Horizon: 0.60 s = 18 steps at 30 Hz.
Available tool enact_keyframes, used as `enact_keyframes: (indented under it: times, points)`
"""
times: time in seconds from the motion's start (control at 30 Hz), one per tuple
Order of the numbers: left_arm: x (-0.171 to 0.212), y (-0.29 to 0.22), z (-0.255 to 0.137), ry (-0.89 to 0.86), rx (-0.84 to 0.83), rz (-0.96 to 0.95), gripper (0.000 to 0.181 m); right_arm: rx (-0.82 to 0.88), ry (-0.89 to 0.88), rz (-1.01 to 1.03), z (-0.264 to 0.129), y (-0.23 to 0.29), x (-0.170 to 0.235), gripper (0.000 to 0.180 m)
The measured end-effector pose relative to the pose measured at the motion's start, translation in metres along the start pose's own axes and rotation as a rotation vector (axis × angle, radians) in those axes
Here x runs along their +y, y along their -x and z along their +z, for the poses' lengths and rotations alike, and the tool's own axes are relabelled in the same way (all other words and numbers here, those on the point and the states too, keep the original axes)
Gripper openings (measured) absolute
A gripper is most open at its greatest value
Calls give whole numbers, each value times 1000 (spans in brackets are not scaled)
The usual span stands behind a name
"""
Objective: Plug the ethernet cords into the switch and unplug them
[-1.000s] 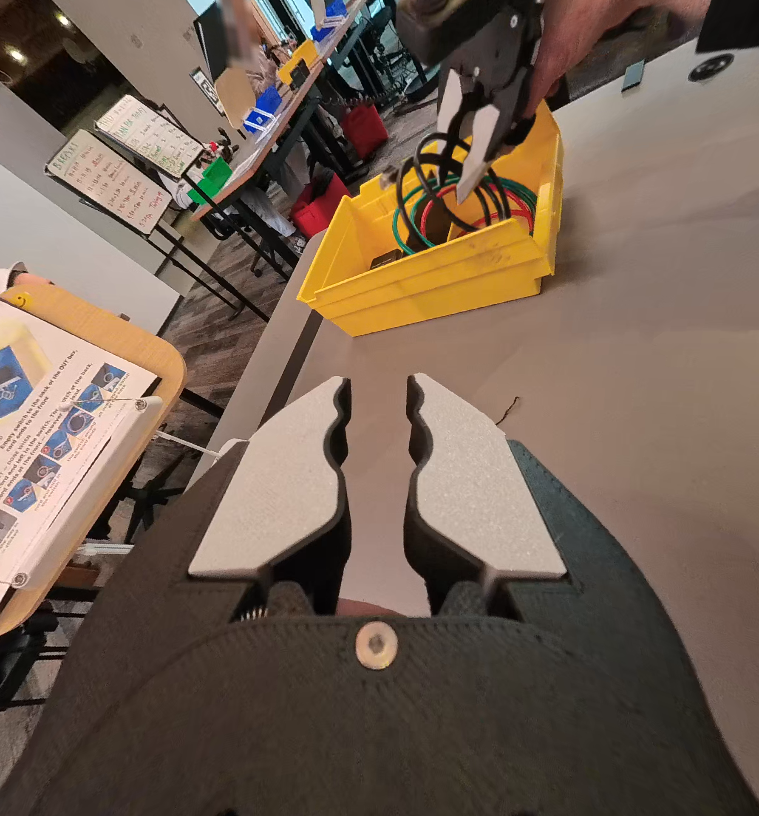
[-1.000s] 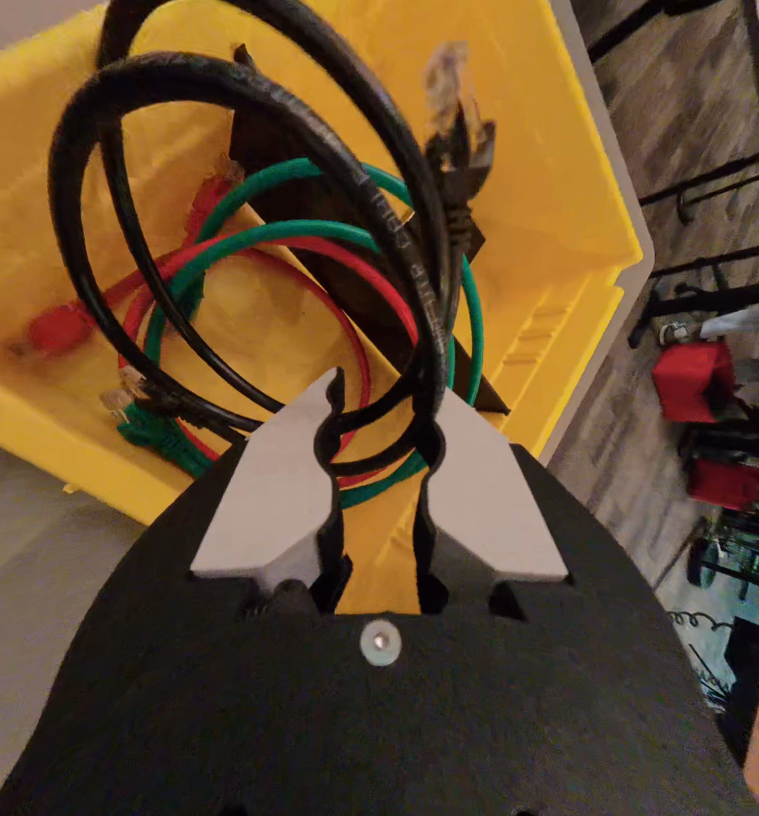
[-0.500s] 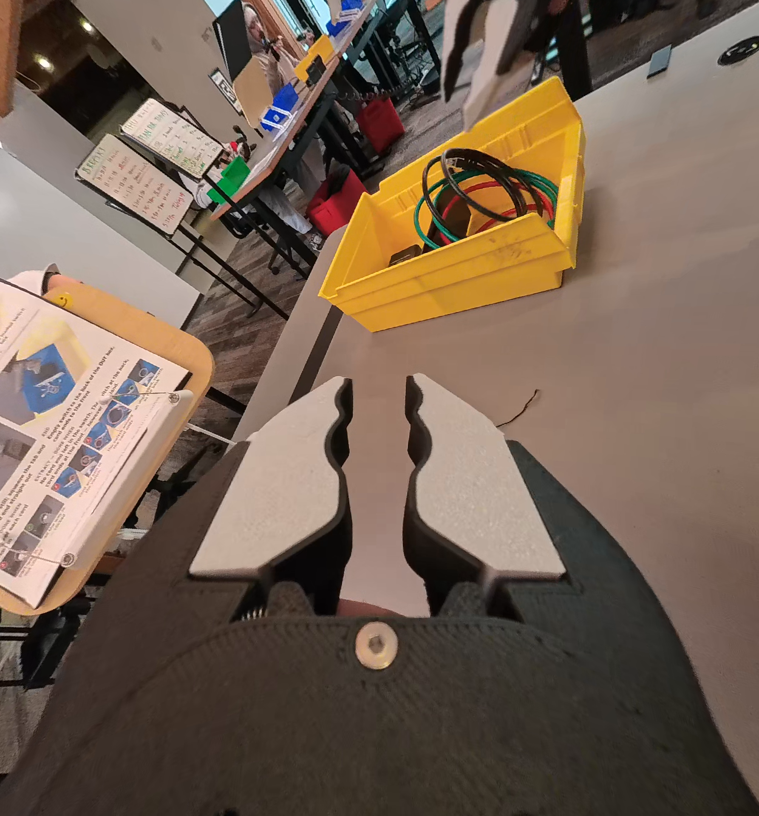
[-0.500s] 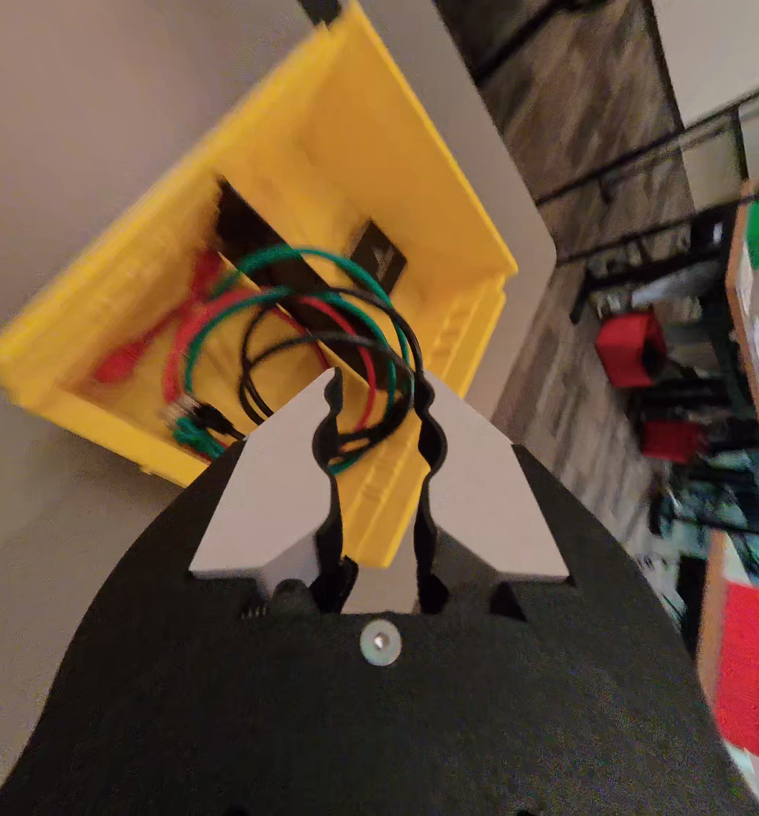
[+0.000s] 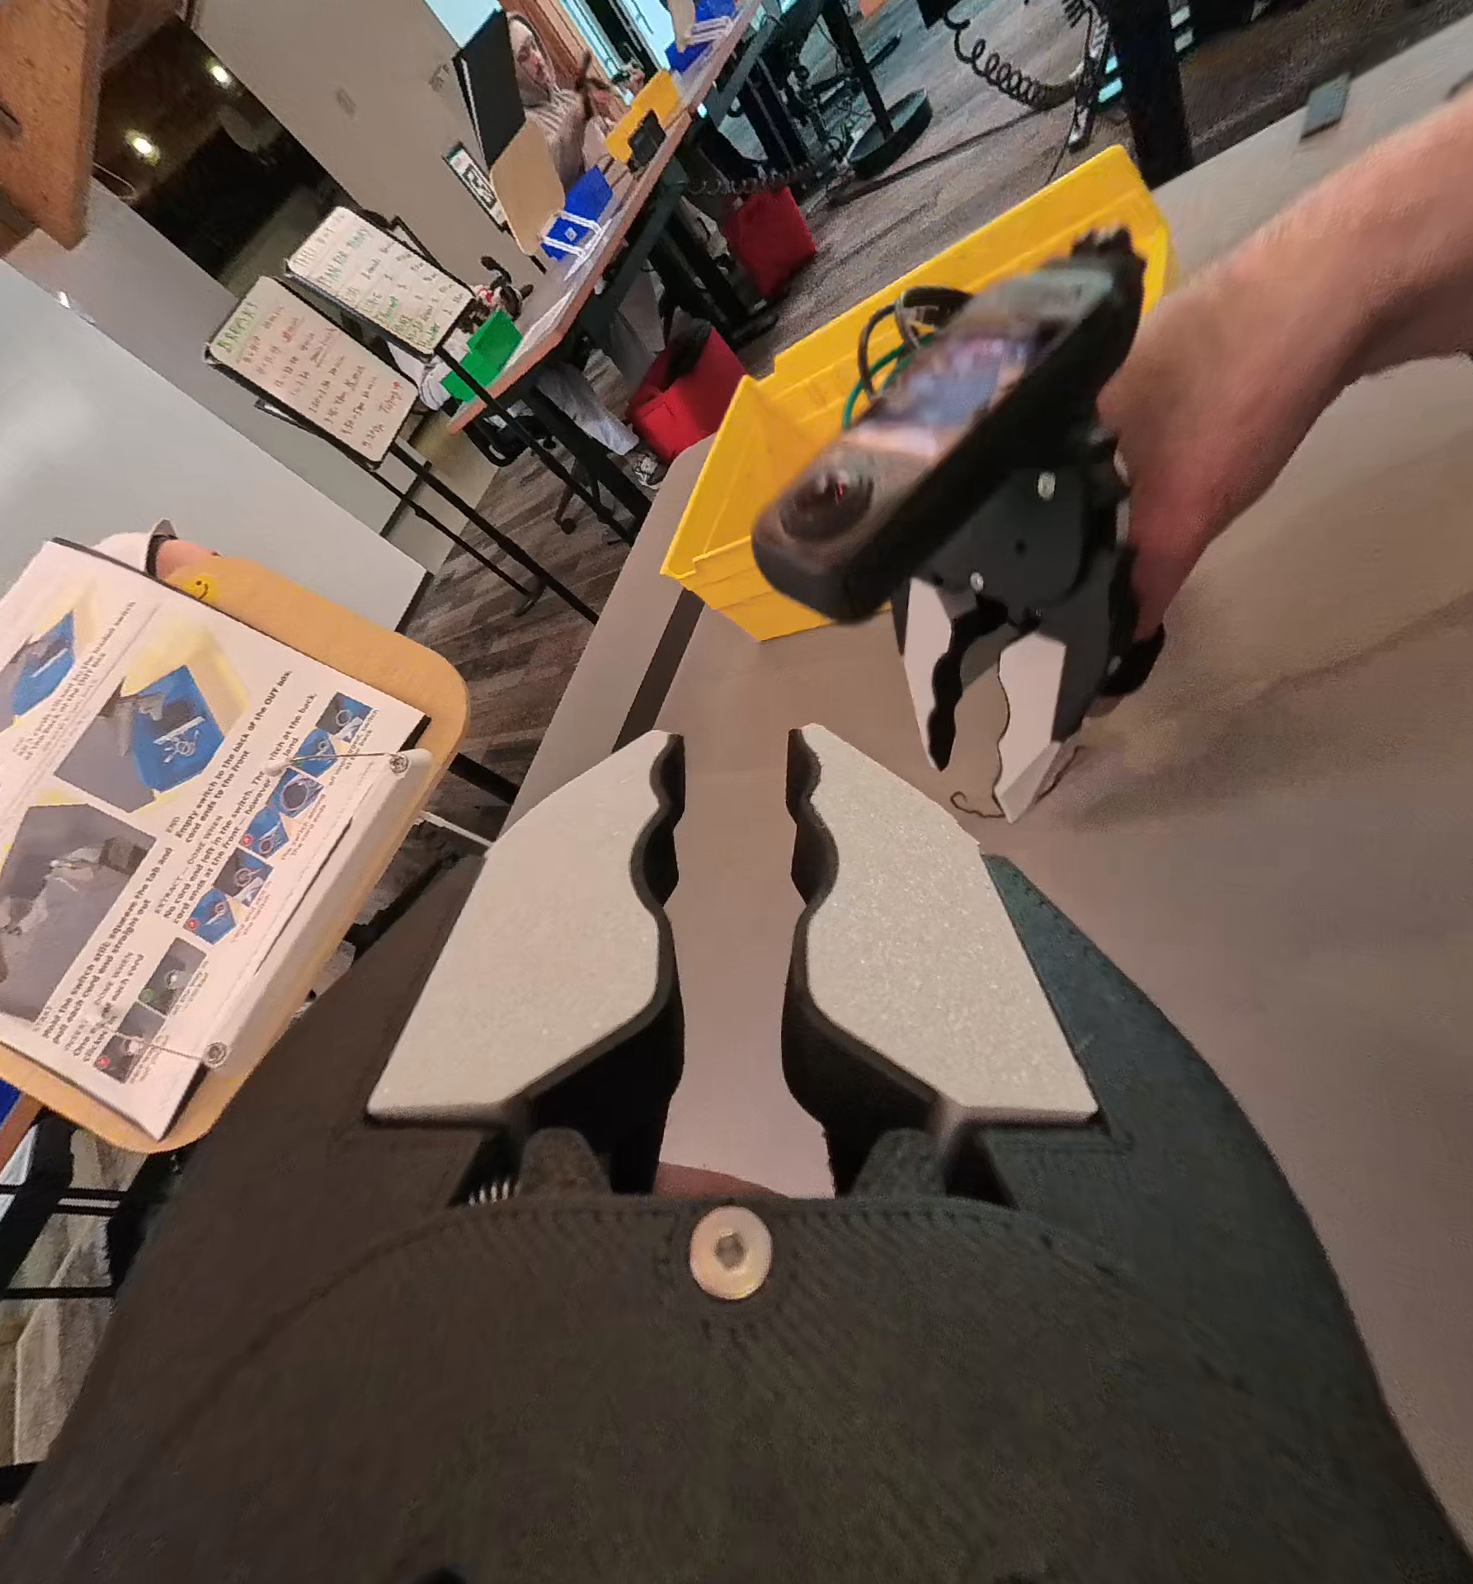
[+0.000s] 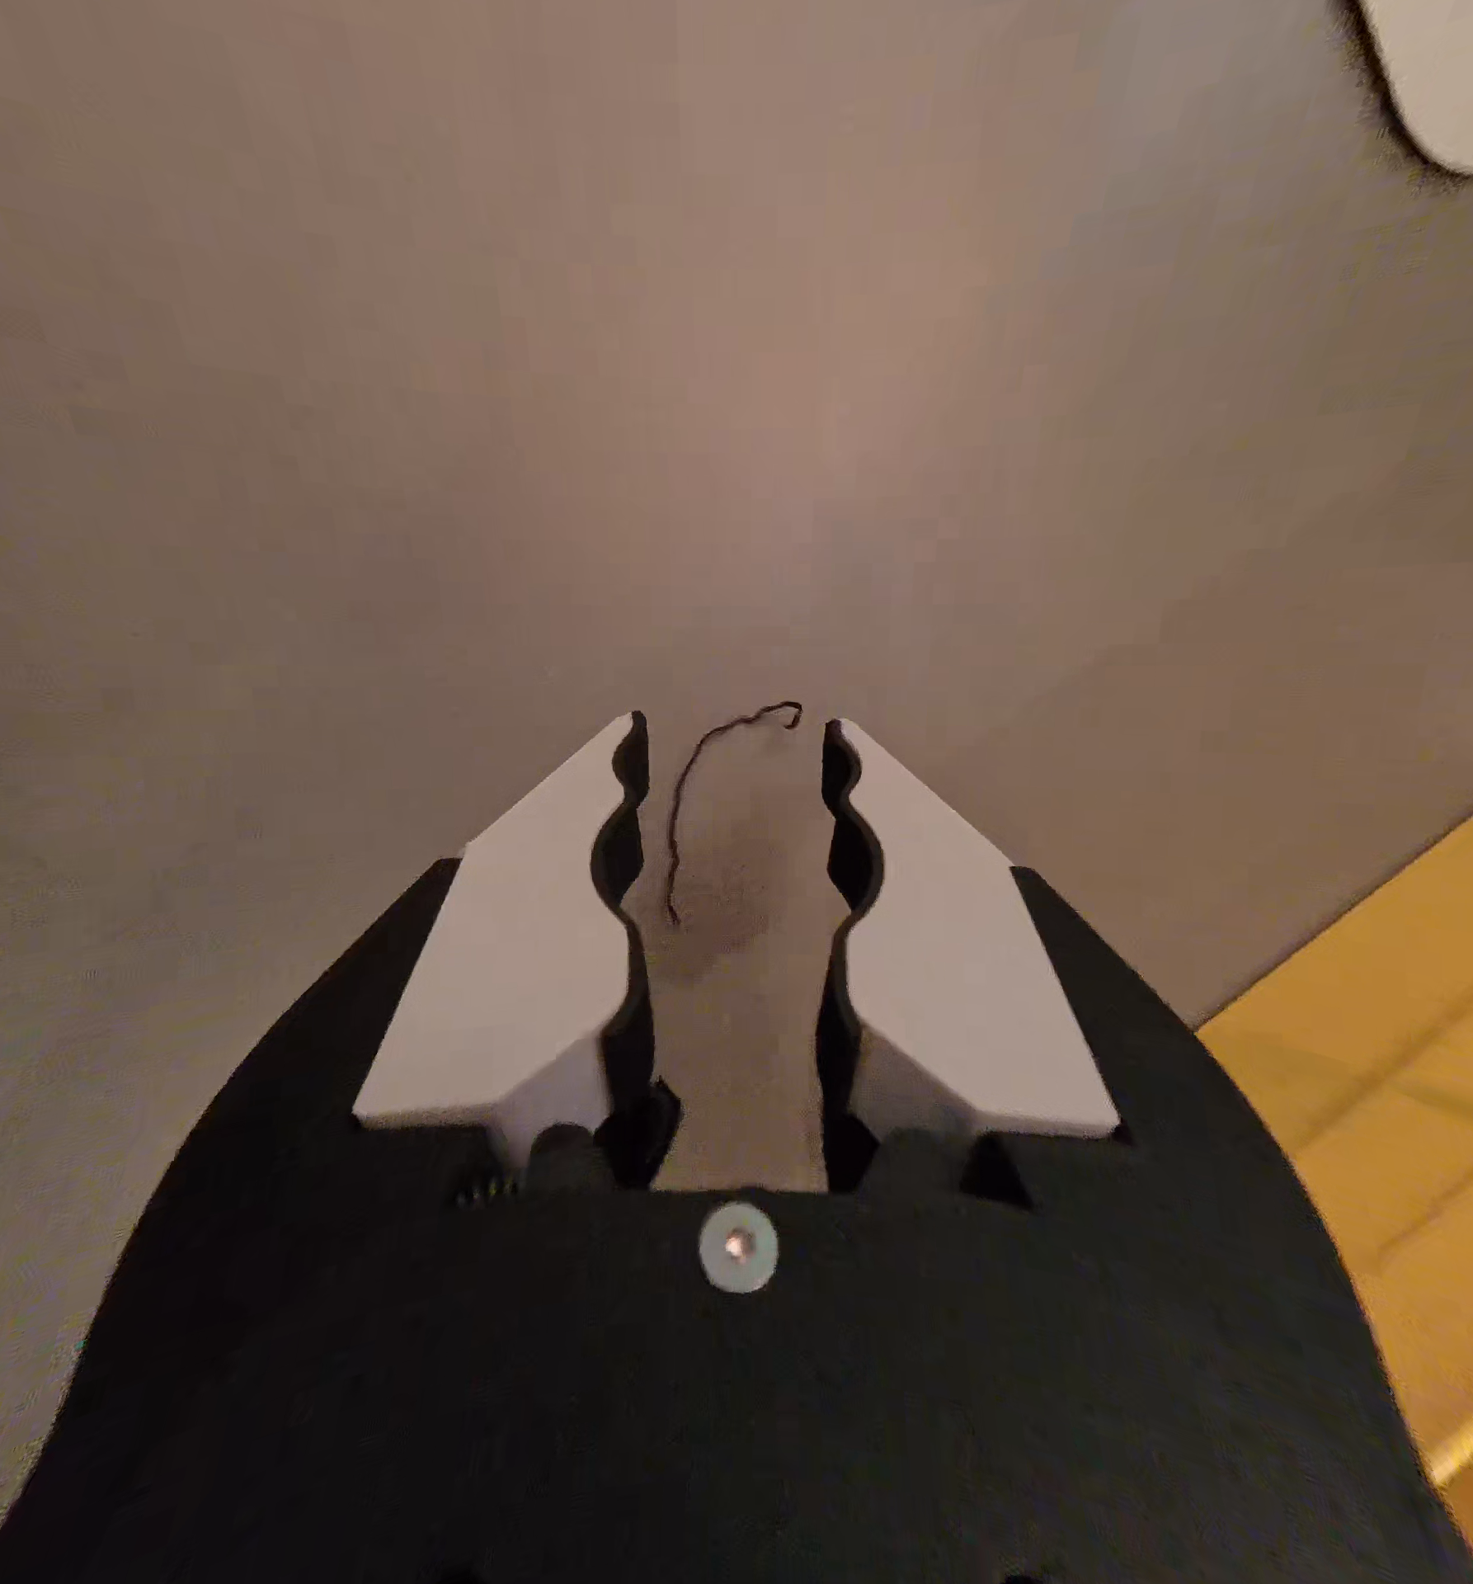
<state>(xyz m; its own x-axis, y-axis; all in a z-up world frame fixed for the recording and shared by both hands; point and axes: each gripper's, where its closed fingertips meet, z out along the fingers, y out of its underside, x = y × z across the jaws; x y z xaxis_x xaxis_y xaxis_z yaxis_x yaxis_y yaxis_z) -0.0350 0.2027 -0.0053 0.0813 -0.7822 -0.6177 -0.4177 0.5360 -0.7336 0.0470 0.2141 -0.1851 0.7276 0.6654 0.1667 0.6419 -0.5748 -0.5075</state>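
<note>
1. Hovering low over grey tabletop (image 5: pixel 1230 986): left gripper (image 5: pixel 733 763), jaws parted by a narrow gap, holding nothing.
2. Pointing steeply down at tabletop, tips close to the surface: right gripper (image 6: pixel 729 729), jaws open, empty; thin dark thread (image 6: pixel 690 806) lying on the surface between them.
3. Resting near tabletop's far edge: yellow bin (image 5: pixel 767 463), black and green ethernet cords (image 5: pixel 874 360) coiled inside, partly hidden behind right gripper.
4. Gripping right gripper's handle: hand (image 5: pixel 1213 429).
5. Standing left of tabletop: illustrated instruction sheet (image 5: pixel 142 823) on tan board.
</note>
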Motion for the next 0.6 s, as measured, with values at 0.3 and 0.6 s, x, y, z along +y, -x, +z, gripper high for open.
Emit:
enact_keyframes:
  times: [0.3,0.6]
  points:
    - [2,6,-5,0,-10,7,22,-110,-104,235,33,-9,9,4]
    - [0,9,-8,-1,-21,13,22,-31,-259,124,-17,-17,-27,0]
